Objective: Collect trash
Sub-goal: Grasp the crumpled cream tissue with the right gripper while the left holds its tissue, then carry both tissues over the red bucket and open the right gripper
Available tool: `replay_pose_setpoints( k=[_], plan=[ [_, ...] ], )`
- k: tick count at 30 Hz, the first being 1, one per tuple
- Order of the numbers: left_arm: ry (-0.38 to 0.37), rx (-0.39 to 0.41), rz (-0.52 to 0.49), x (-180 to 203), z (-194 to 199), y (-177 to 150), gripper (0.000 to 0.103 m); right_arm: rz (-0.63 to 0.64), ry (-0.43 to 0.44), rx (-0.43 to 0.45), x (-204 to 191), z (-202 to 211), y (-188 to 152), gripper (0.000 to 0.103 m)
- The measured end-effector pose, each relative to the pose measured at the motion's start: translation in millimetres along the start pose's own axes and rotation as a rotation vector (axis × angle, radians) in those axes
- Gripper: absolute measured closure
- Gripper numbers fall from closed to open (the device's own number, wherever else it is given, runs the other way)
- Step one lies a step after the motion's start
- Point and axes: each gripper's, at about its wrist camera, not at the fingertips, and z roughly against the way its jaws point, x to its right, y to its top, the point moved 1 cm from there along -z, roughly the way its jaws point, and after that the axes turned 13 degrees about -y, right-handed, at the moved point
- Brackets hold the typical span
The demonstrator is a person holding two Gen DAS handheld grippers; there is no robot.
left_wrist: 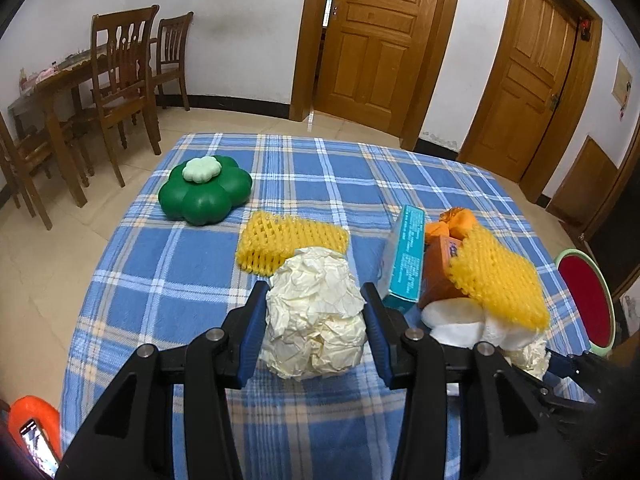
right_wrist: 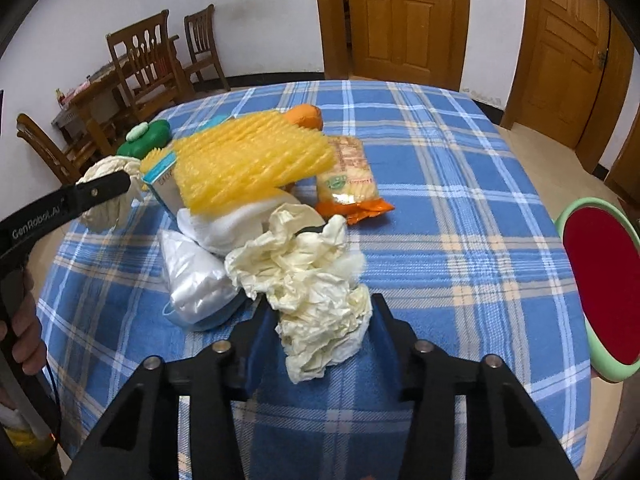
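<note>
A table [left_wrist: 168, 280] under a blue plaid cloth carries a green flower-shaped container [left_wrist: 205, 191], yellow foam netting [left_wrist: 280, 246], a teal box [left_wrist: 404, 260], an orange snack packet [right_wrist: 352, 178] and crumpled paper [right_wrist: 316, 288].

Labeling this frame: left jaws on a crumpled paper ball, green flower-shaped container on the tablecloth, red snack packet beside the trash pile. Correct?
One error: the snack packet is orange, not red, as the right wrist view shows. The rest holds: the left gripper has its jaws on the crumpled paper ball, and the green flower-shaped container sits on the tablecloth.
</note>
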Motion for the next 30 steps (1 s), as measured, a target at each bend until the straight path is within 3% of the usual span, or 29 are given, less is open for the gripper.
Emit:
replay_pose_setpoints(
  k=[3,12,30],
  plan=[
    [-0.020,0.001,0.005,-6,-4,0,0.056,0.005,-0.044,0.002,-2,0,-1,0.064],
    [-0.075,-0.024,0.003,-11,-13,6,0.056,-0.034,-0.032,0.003,-3,3,-1,0.073],
    [-0.139,0.020,-0.043,50,31,16,0.056,-0.132,-0.055,0.146,59,66,-1,0.074]
  ],
)
